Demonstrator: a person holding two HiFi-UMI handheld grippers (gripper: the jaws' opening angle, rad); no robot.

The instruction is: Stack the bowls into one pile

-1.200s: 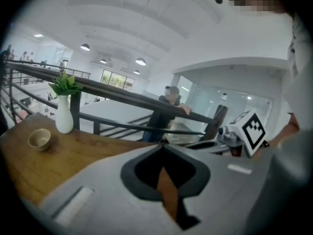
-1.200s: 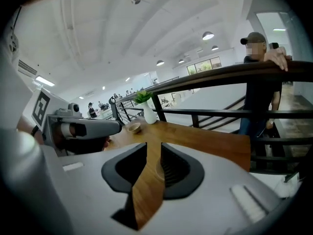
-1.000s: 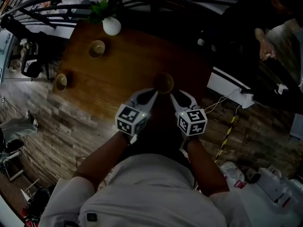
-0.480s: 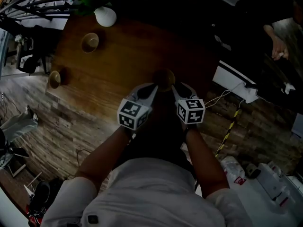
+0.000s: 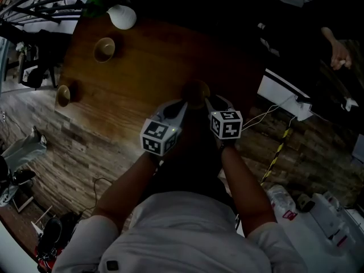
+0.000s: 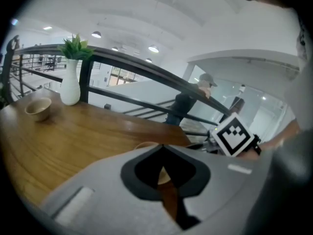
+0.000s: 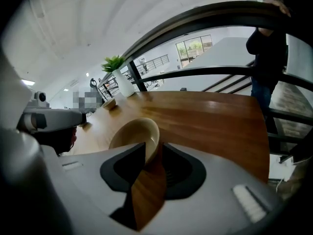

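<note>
The wooden table (image 5: 148,61) carries a white vase (image 5: 121,17) at the frame's upper left, the upper bowl (image 5: 104,49) just below it, the left bowl (image 5: 63,95) at the table's left edge, and the centre bowl (image 5: 196,90) at its near edge.

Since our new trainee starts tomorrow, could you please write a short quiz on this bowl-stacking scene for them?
1. How many bowls stand on the wooden table?
2. True or false: two bowls are already stacked.
3. What sits between the right gripper's jaws? A) a spoon B) a bowl's rim C) nothing
Key: 1. Three: the near bowl and two far bowls. 2. False. 3. B.
</note>
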